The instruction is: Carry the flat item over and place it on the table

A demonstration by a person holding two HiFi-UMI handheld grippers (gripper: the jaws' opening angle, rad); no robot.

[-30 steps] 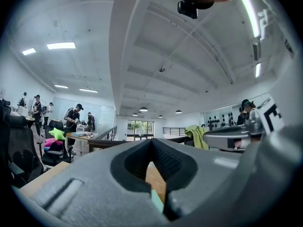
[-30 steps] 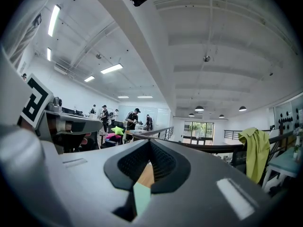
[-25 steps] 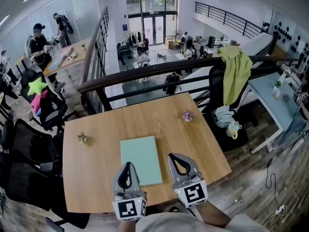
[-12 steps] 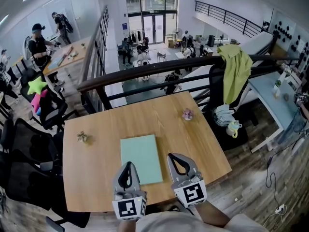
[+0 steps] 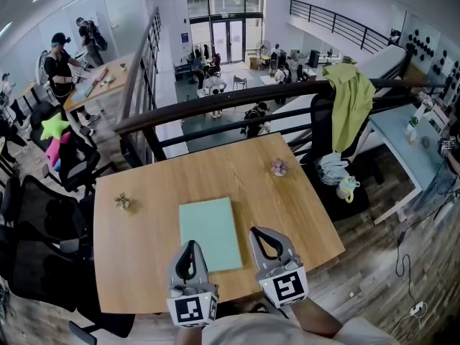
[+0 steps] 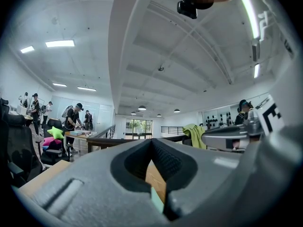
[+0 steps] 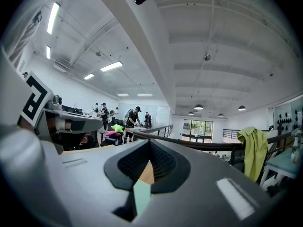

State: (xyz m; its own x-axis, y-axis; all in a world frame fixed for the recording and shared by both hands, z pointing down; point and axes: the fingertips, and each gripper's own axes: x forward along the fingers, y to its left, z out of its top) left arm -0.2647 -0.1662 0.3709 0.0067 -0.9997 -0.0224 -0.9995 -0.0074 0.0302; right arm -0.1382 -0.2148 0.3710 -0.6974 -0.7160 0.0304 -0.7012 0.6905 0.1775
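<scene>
A flat pale-teal item (image 5: pixel 209 234) lies on the wooden table (image 5: pixel 144 250), near its front edge. Both grippers are held level just above the table at the item's near end. My left gripper (image 5: pixel 190 245) is shut with nothing in it, its tip over the item's near left corner. My right gripper (image 5: pixel 256 231) is also shut and holds nothing, just off the item's right edge. In the left gripper view the closed jaws (image 6: pixel 152 141) frame a sliver of the teal item (image 6: pixel 156 200). The right gripper view shows the same past its jaws (image 7: pixel 149 142): a strip of the item (image 7: pixel 140 196).
Two small trinkets sit on the table, one at the left (image 5: pixel 122 203) and one at the far right (image 5: pixel 279 169). A dark railing (image 5: pixel 215 110) runs behind the table with a green cloth (image 5: pixel 352 103) draped over it. Black chairs (image 5: pixel 43 214) stand at the left.
</scene>
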